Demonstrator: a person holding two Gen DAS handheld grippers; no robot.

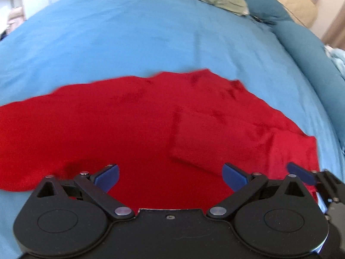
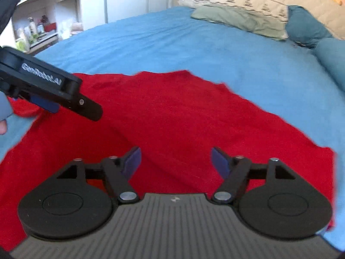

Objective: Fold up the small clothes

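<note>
red garment cut off, far shelf items blurred

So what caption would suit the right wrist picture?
Open right gripper above a red garment on the blue bed.

Garment on bed, pillows behind.

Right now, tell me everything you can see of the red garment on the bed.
The red garment is a plain, soft-looking piece of cloth, blurred in both views, spread mostly flat on the blue bedsheet. A square patch, likely a pocket, shows on it in the left wrist view, with faint creases near its far edge. Its exact type cannot be told. The left gripper and right gripper are both open over it; neither holds it, and contact cannot be judged.
</note>
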